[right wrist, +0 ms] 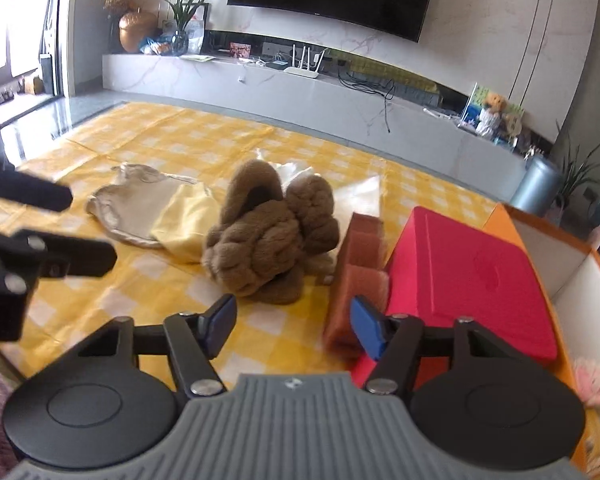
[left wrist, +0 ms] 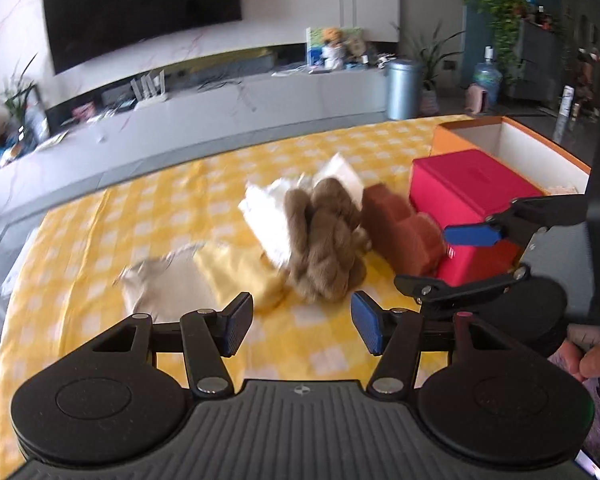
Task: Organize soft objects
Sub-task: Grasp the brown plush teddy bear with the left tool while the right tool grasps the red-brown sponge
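- The left tool [left wrist: 302,326] hangs with its jaws spread wide and nothing between them, just above the yellow checked cloth [left wrist: 140,216] that covers the desk.
- The right tool [right wrist: 292,328] is equally wide and empty; its right pad sits just in front of the rust-brown sponge block [right wrist: 358,276].
- The brown plush bundle [left wrist: 326,240] lies straight ahead of the left tool and slightly right of its centre line; in the right wrist view the same bundle [right wrist: 268,240] is ahead and a little left.
- The bundle is heaped rather than long, so no clear axis can be told.
- Beyond it lie a beige cloth [right wrist: 140,204], a pale yellow cloth [right wrist: 184,224] and white sheets [left wrist: 268,212].
- The red box [right wrist: 472,276] and the orange bin [right wrist: 556,268] stand to the right, nearer the right tool, which likely suits it to carry soft items there.
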